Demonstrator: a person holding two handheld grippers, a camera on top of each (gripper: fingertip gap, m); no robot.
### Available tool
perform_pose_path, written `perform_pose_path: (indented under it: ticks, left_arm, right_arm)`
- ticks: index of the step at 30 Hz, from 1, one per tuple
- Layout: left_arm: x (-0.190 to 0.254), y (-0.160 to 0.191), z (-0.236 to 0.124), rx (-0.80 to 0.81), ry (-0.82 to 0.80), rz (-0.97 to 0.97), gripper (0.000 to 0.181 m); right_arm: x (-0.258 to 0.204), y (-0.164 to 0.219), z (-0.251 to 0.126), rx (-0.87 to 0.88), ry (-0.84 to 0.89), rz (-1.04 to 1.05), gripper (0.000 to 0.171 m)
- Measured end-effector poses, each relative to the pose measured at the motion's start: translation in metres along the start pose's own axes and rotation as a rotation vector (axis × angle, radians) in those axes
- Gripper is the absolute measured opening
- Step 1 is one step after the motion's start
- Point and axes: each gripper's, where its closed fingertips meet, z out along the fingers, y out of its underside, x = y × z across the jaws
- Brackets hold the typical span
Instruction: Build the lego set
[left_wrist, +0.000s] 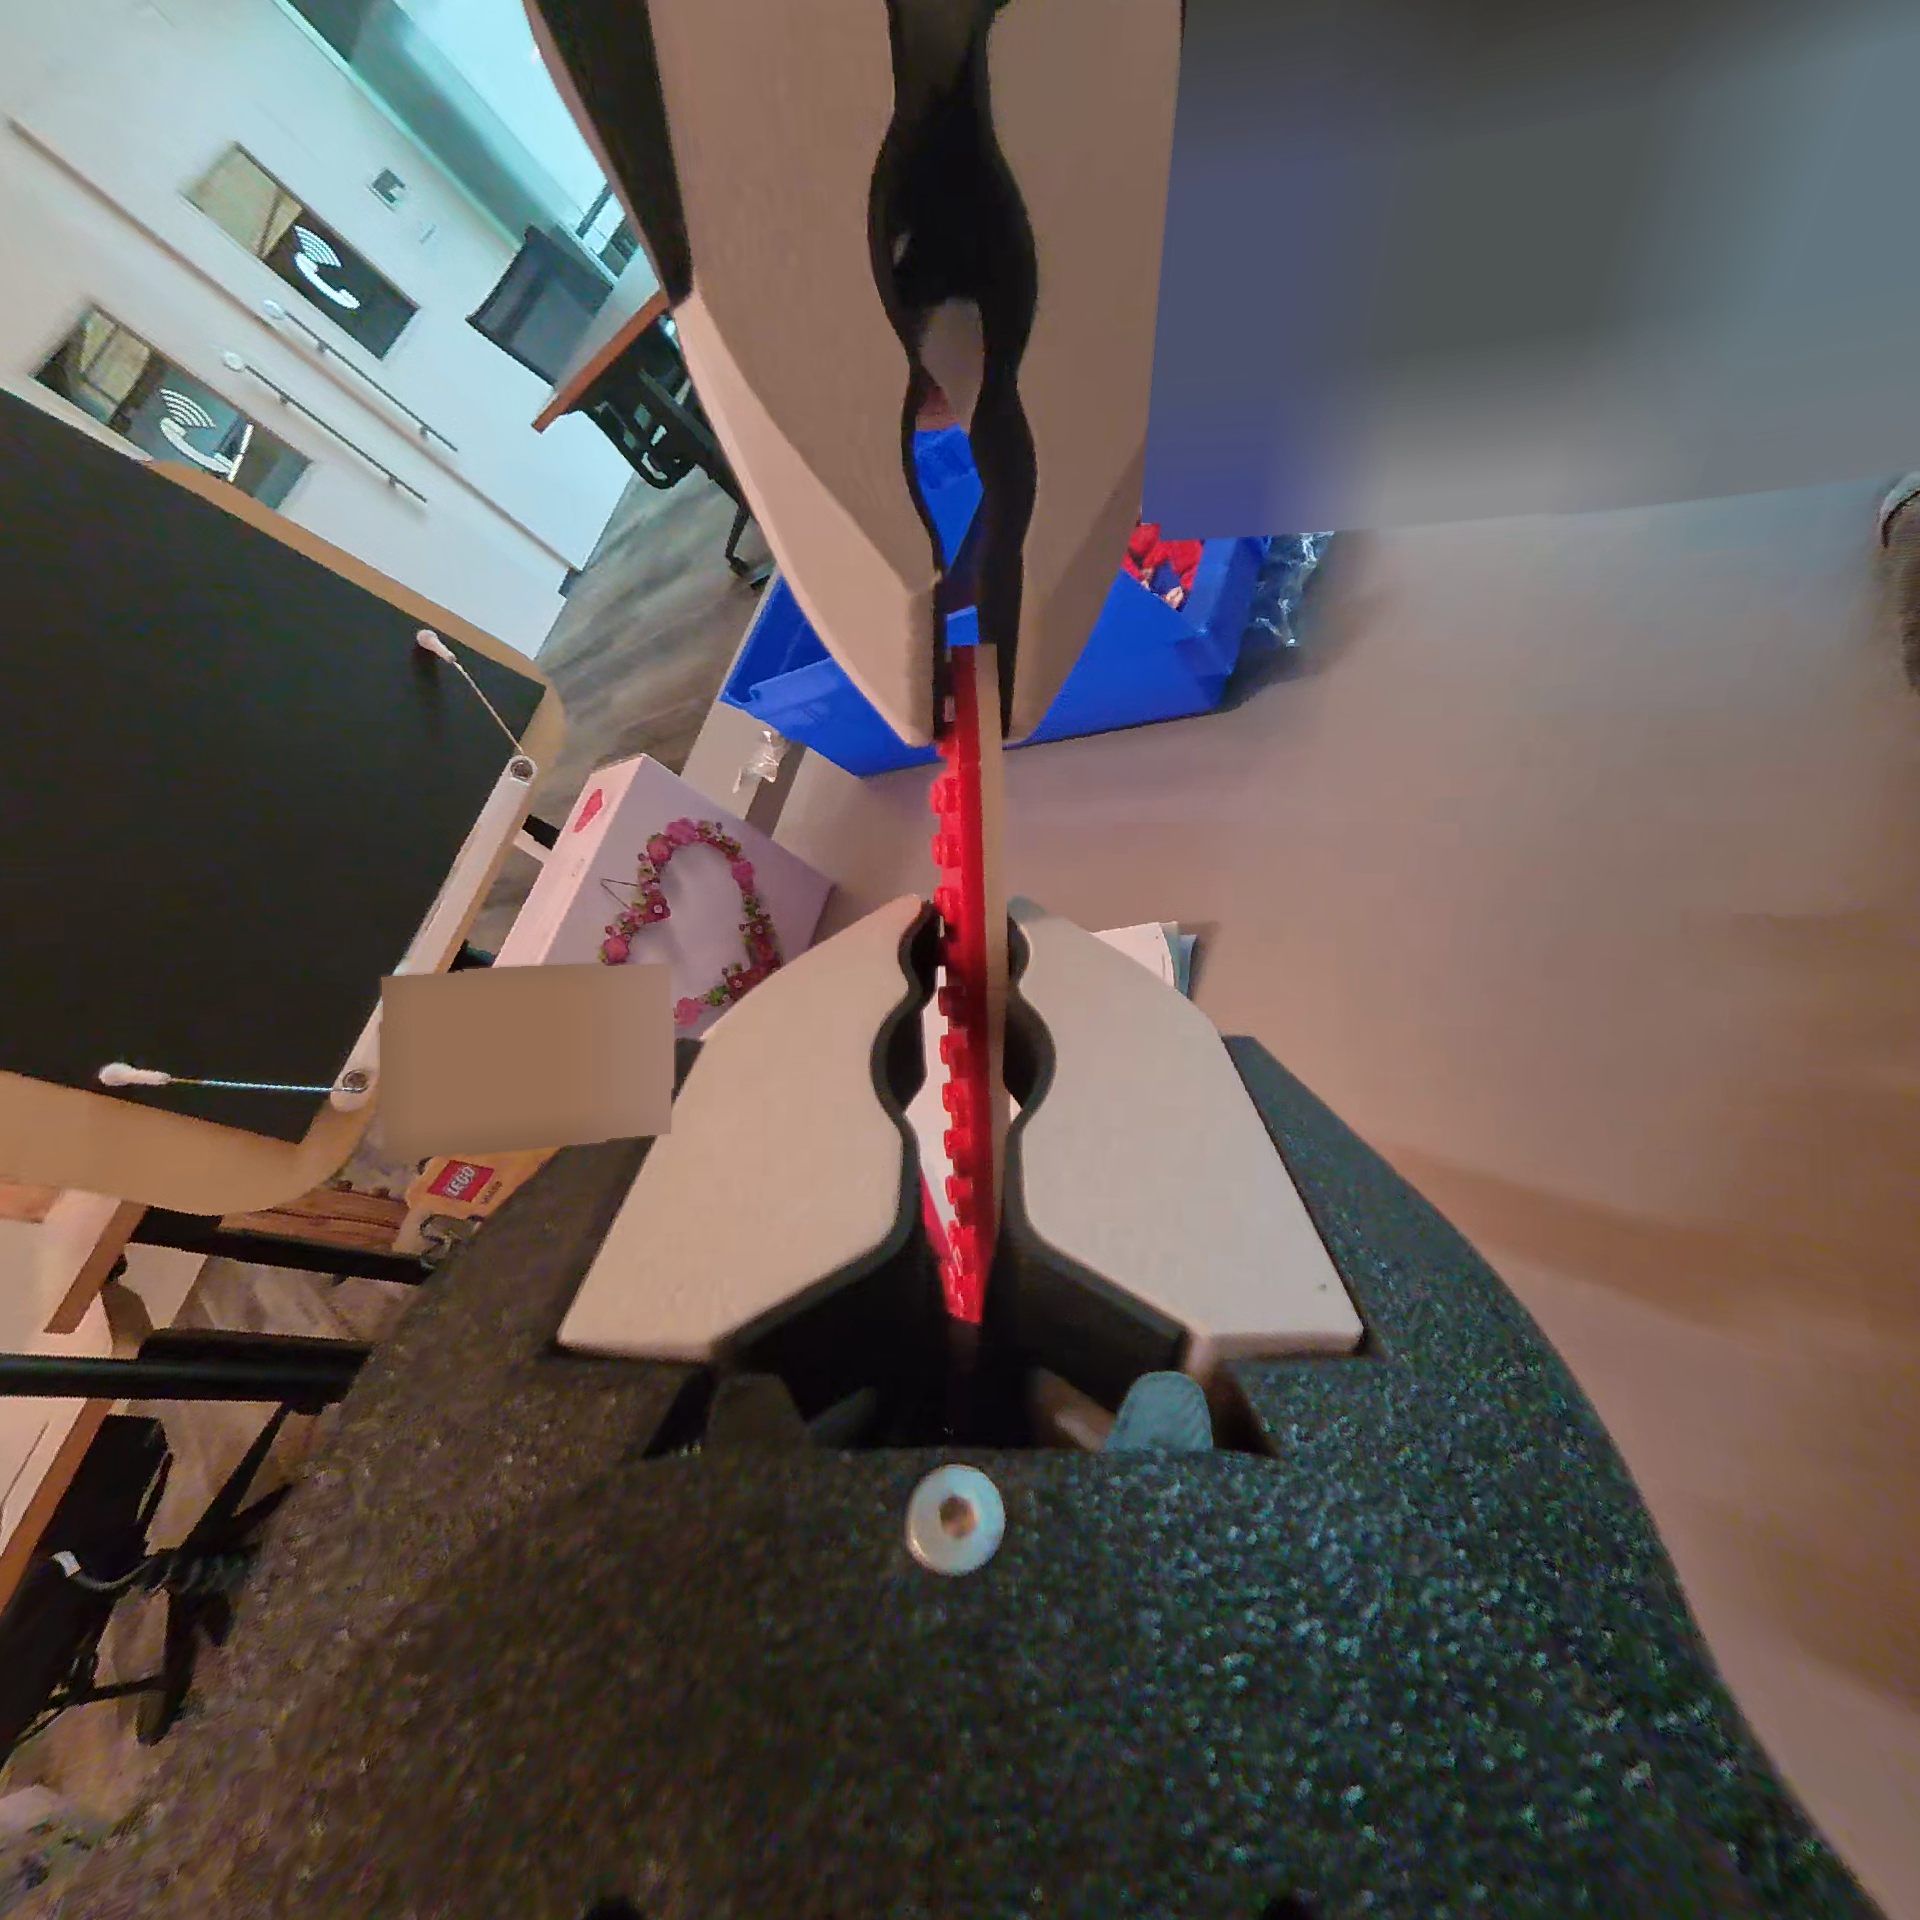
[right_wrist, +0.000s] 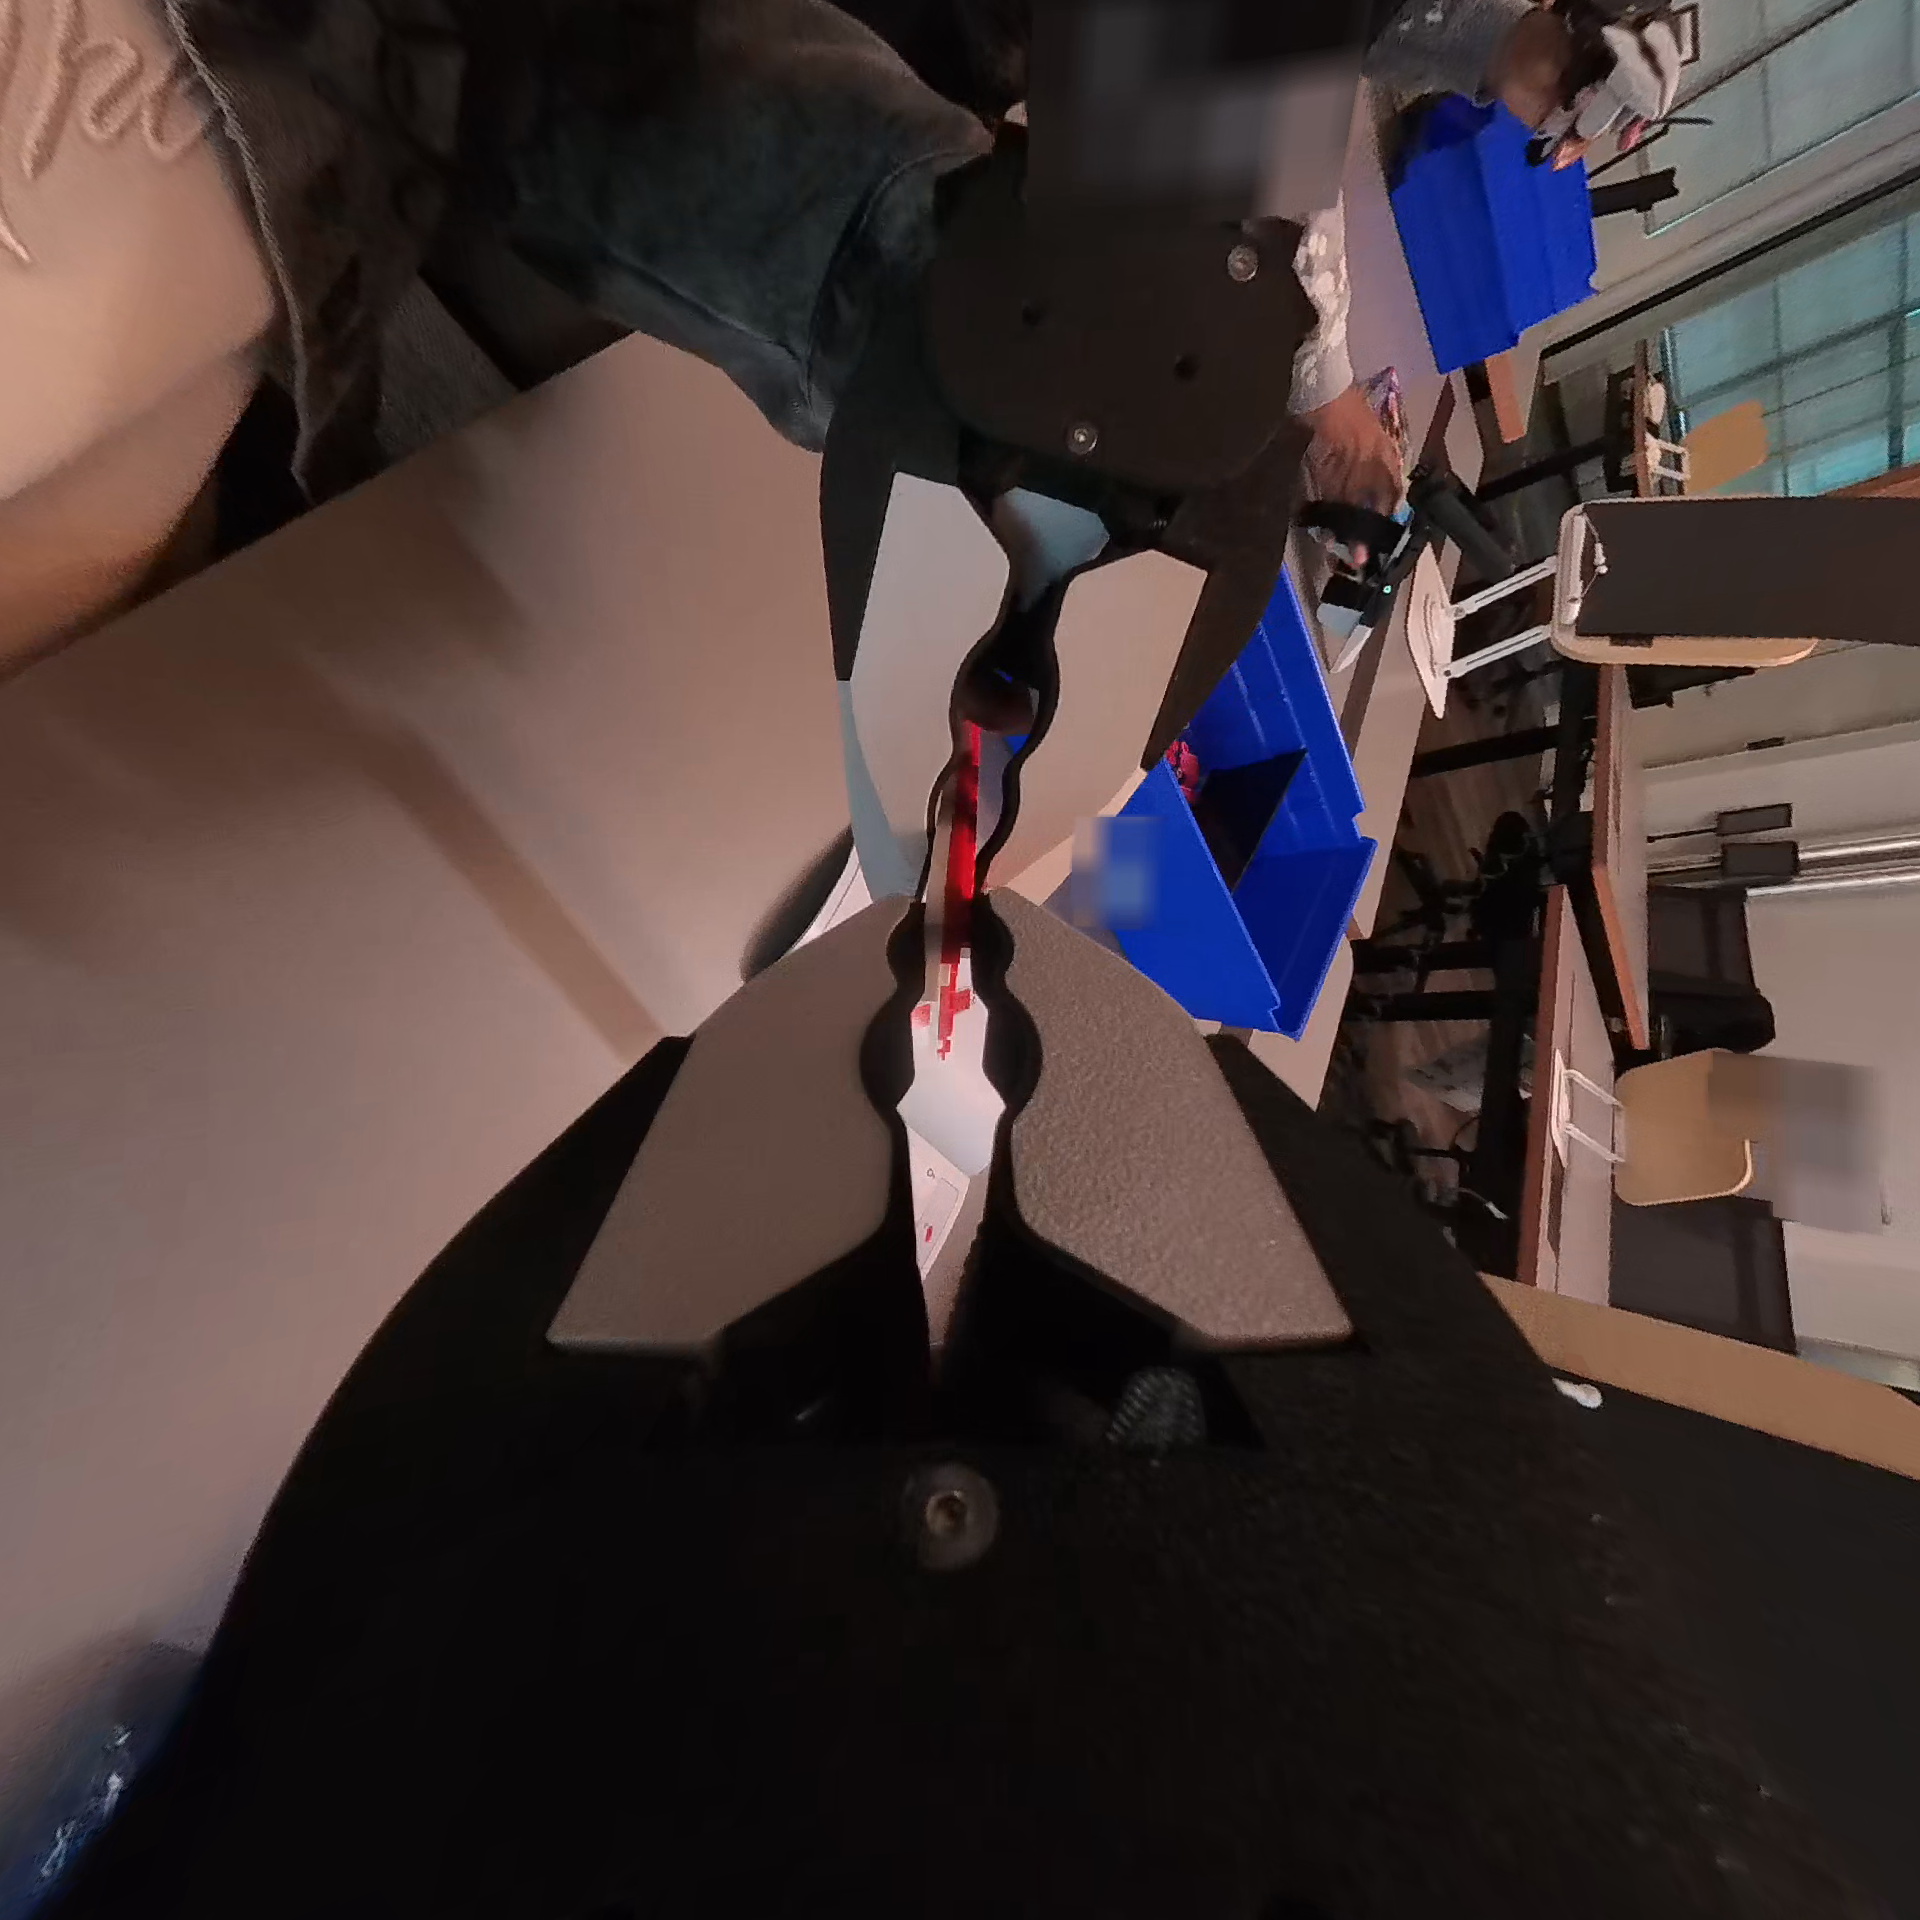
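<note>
- Left tongs (left_wrist: 971, 925) fill the bottom of the left wrist view; they are closed to a narrow gap and pinch the red lego plate (left_wrist: 961, 862) edge-on, with the studs facing to the left.
- Opposite them, the right tongs (left_wrist: 971, 717) come down from the top of that view and grip the far end of the same plate, also closed to a narrow gap on it. In the right wrist view the right tongs (right_wrist: 951, 920) meet the left ones nearly tip to tip.
- So the plate hangs in the air between both tongs, above the table (left_wrist: 1507, 883) and not touching it. I judge it is held at both ends so that it stays stiff while a piece is pressed on or the grip is changed.
- Behind the plate a blue bin (left_wrist: 1122, 665) stands on the table towards the far edge; red pieces show inside, probably the stock of parts.
- On the left, past the table edge, a white set box (left_wrist: 665, 862) with a pink heart picture stands low beside it.
- Whether another small piece sits between the plate and the tongs, I cannot tell.
</note>
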Motion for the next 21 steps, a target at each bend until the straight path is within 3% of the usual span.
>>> perform_pose_path:
  ticks: [10, 15, 21]
  left_arm:
    - [0.0, 0.011, 0.003, -0.041, -0.001, 0.002, 0.009]
    - [-0.012, 0.016, -0.004, -0.054, -0.05, -0.003, 0.008]
    - [-0.02, 0.022, -0.005, -0.079, -0.078, 0.148, 0.008]
  right_arm:
    - [-0.003, 0.007, 0.008, 0.0, 0.043, 0.014, 0.009]
    - [0.014, 0.008, 0.013, 0.047, 0.191, 0.042, 0.01]
    - [0.014, 0.001, -0.001, 0.198, 0.291, 0.111, 0.028]
